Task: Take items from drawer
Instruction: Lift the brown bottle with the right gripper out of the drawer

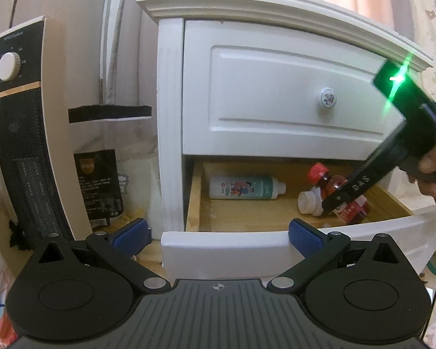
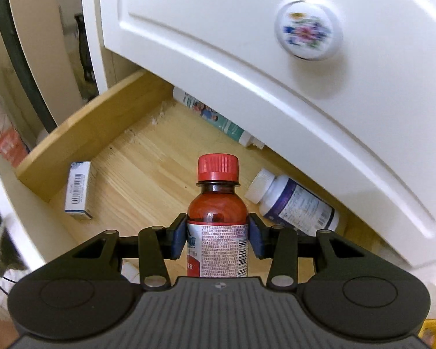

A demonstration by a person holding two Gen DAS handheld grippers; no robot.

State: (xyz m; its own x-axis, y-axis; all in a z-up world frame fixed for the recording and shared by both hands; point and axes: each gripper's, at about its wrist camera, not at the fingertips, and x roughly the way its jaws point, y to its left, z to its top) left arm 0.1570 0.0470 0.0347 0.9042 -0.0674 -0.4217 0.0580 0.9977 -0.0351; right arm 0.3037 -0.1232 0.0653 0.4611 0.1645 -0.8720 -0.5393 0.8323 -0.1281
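The lower drawer (image 1: pixel 226 247) of a white nightstand is pulled open, its wooden floor (image 2: pixel 148 163) showing. My right gripper (image 2: pixel 218 237) is shut on a brown bottle with a red cap (image 2: pixel 218 203), held over the drawer; it also shows in the left wrist view (image 1: pixel 328 181) inside the drawer. In the drawer lie a white and teal bottle (image 1: pixel 244 187), a white pill bottle with a purple label (image 2: pixel 296 203) and a small blue and white box (image 2: pixel 78 190). My left gripper (image 1: pixel 218 232) is open and empty in front of the drawer front.
The upper drawer (image 1: pixel 281 87) is closed, with a floral knob (image 1: pixel 328 98). A black and cream heater (image 1: pixel 20 133) stands left of the nightstand, with a black packet (image 1: pixel 101 183) beside it. A red box (image 1: pixel 354 210) lies at the drawer's right.
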